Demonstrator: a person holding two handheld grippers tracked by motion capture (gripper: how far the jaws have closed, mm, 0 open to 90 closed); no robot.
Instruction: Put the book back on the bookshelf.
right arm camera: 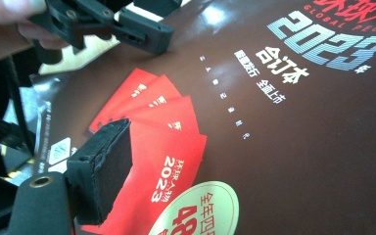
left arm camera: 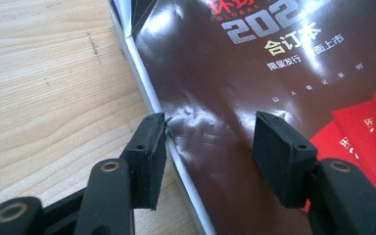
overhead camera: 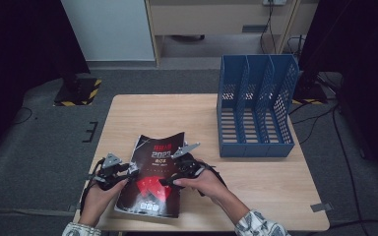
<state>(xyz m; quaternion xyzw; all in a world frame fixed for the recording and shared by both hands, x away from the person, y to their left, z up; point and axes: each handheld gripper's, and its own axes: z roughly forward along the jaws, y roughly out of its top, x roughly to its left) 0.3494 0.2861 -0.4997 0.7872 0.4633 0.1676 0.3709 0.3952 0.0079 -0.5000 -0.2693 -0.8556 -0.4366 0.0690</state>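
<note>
Magazine point(overhead camera: 153, 174) lies flat near the front edge of the bench point(overhead camera: 256, 177), its glossy cover already creased. Your left gripper point(left arm camera: 208, 142) has its fingers spread astride the spine edge, gripping nothing; your right gripper point(overhead camera: 179, 172) hovers over the cover, fingers parted. Close carelessly and you could pinch just the cover, tearing it, or nudge the magazine off the bench.

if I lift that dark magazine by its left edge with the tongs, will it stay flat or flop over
The magazine will probably flop: its far edge already curls up off the table, and its cover is creased near the left tongs. The glossy cover reflects light, so it may slip between the pads. It looks thick, so likely fairly heavy for its size.
</note>
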